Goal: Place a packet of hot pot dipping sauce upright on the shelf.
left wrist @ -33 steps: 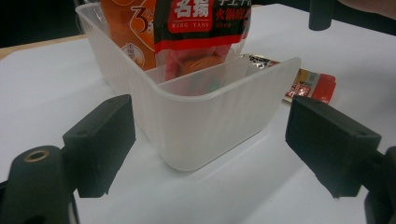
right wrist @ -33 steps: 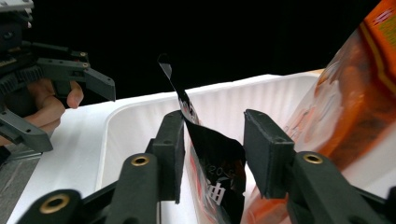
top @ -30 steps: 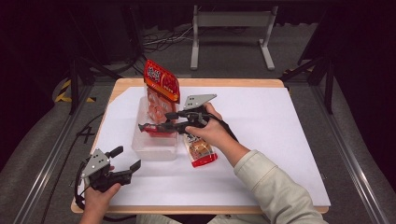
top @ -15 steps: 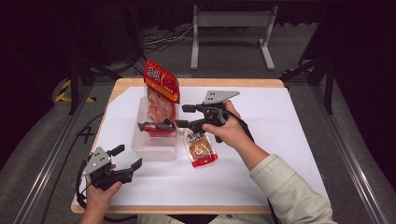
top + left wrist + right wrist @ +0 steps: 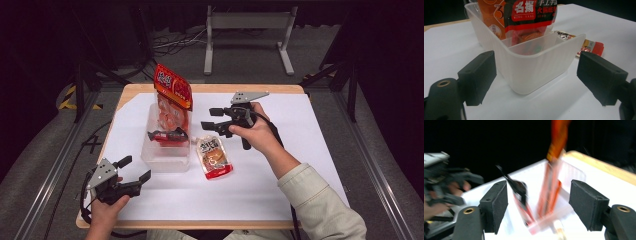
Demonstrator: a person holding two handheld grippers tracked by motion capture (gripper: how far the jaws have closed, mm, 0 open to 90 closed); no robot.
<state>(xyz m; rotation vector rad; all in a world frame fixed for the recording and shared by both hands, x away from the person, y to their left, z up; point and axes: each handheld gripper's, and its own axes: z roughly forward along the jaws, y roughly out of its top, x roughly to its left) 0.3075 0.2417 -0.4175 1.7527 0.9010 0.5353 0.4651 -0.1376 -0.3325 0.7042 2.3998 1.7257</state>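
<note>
Packing snack packets into a clear plastic bin (image 5: 165, 160) looks like the work in hand. In the high view the bin sits left of centre on the white sheet (image 5: 310, 150), with a tall red packet (image 5: 173, 90) standing at its far end and a smaller dark-red packet (image 5: 167, 135) leaning inside. A third, loose packet (image 5: 215, 157) lies flat on the sheet just right of the bin. The right gripper (image 5: 206, 119) hangs above that loose packet, jaws spread and holding nothing; they have just been opening. The left gripper (image 5: 134, 168) rests near the table's near-left corner, jaws apart and empty.

From the left gripper view, the bin's near wall (image 5: 534, 67) stands between the spread jaws without touching them, the dark-red packet (image 5: 534, 15) upright within.

Blurred as it is, the right gripper view shows both packets in the bin (image 5: 564, 195) between wide, empty jaws.

That loose packet is likely light, with soft, crinkly, slippery film; I judge a pinch on a sealed end edge safest, since squeezing the middle could crush the contents.
</note>
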